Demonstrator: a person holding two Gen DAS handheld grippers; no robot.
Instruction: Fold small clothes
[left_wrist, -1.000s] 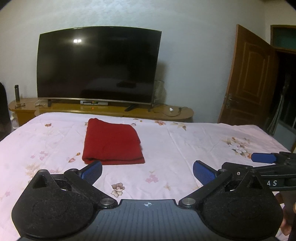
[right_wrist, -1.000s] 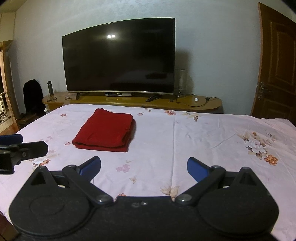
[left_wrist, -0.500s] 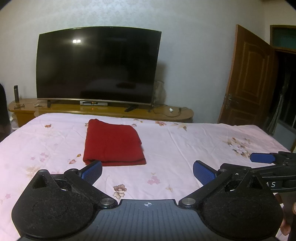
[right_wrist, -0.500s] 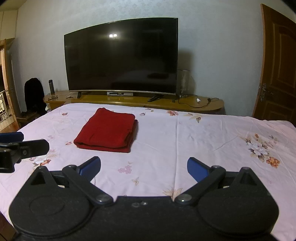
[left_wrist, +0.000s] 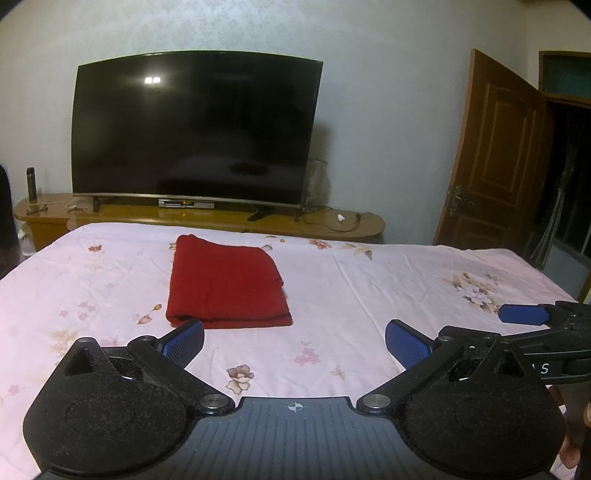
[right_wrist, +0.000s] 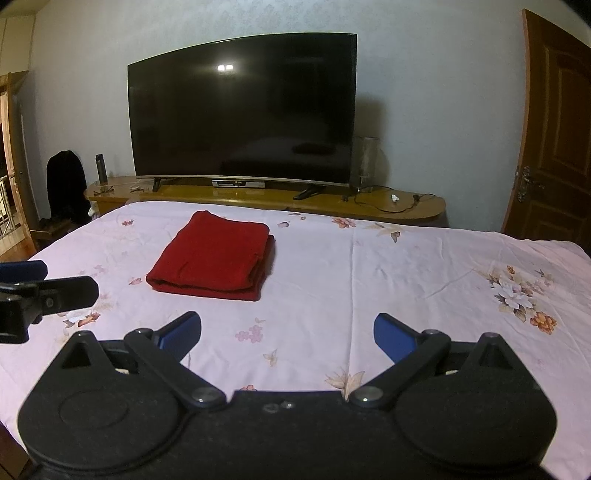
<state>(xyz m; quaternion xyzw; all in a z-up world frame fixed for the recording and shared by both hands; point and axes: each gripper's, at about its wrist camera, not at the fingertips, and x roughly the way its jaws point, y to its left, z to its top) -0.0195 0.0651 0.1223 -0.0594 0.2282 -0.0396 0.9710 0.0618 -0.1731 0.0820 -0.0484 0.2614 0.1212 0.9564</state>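
Left gripper (left_wrist: 294, 341) and right gripper (right_wrist: 287, 334), both mine: jaws spread, empty, held back near me since red folded garment (left_wrist: 225, 284) lies finished, far-left on floral bedsheet (left_wrist: 369, 295).

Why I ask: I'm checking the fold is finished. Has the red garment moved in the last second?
No: the red garment sits unchanged against the bedsheet flower beside it.

bed (left_wrist: 369, 295) | pink floral sheet | folded red garment (left_wrist: 225, 284) lying flat, far-left area
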